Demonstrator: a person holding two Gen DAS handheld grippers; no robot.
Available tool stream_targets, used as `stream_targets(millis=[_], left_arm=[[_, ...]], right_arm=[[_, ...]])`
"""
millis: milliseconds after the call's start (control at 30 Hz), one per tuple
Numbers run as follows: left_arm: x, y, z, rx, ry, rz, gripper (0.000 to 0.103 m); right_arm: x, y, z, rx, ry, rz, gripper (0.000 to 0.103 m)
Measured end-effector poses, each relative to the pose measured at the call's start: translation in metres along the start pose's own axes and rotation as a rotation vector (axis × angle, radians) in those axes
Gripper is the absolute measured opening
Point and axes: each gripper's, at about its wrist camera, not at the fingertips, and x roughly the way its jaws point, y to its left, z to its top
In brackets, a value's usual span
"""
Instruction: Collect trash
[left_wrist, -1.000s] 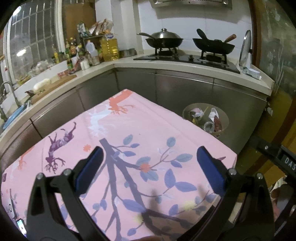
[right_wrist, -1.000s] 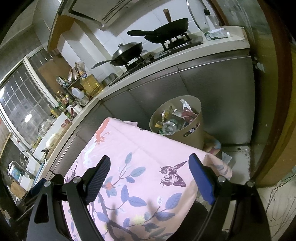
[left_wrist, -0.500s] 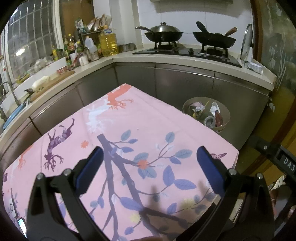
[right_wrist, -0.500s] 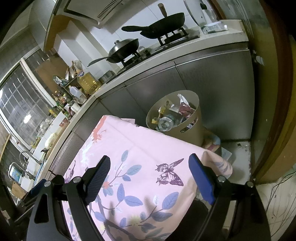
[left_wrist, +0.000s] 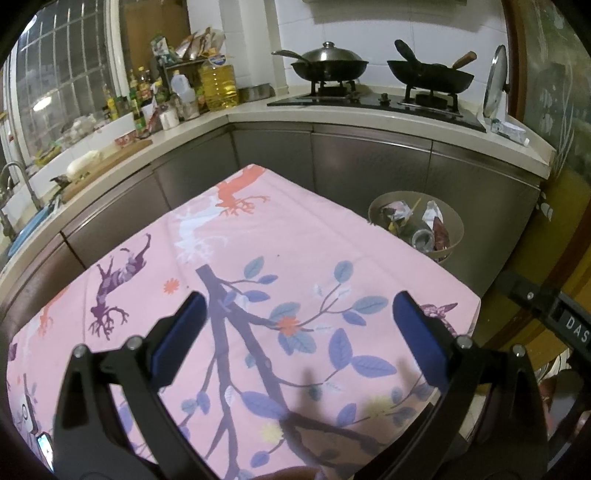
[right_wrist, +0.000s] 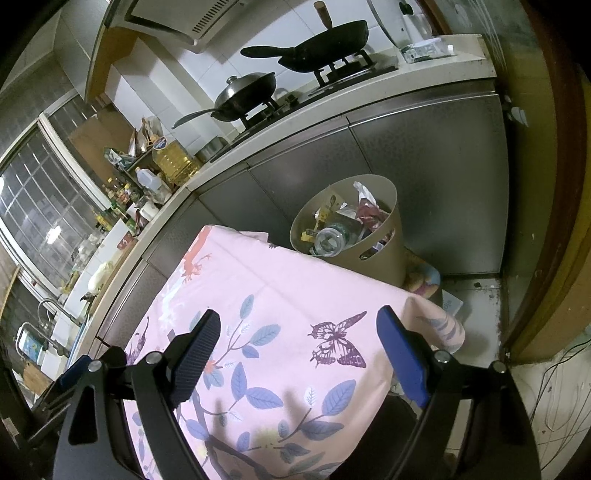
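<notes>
Left wrist view: left gripper (left_wrist: 295, 328) released, jaws wide, nothing between, over pink floral tablecloth (left_wrist: 280, 236). Trash bin (left_wrist: 455, 236) w/ wrappers & a bottle sits at 2 o'clock, off table edge. Right wrist: right gripper (right_wrist: 299, 343) also released, empty; bin (right_wrist: 384, 236) at 12 o'clock.

A beige round plastic trash bin (right_wrist: 373, 236) full of trash is standing on the floor at two o'clock beyond the pink floral-clothed table (left_wrist: 258, 258), before grey steel cabinets (left_wrist: 369, 166).
</notes>
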Motion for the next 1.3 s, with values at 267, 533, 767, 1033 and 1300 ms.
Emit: stream_targets(millis=[267, 533, 767, 1033, 1300], left_arm=[[0.0, 0.002, 0.0, -0.001, -0.001, 0.001, 0.097], [0.001, 0.003, 0.0, 0.0, -0.001, 0.002, 0.097], [0.001, 0.006, -0.002, -0.004, 0.002, 0.003, 0.097], [0.002, 0.009, -0.004, -0.015, 0.009, 0.013, 0.097], [0.003, 0.013, -0.006, -0.015, 0.013, 0.016, 0.097]], right_arm=[[0.001, 0.001, -0.001, -0.004, 0.001, -0.001, 0.083], [0.002, 0.002, -0.001, -0.004, 0.003, 0.0, 0.083], [0.001, 0.003, -0.002, -0.005, 0.004, -0.001, 0.083], [0.001, 0.003, -0.002, -0.003, 0.004, -0.001, 0.083], [0.002, 0.003, -0.002, -0.004, 0.006, -0.001, 0.083]])
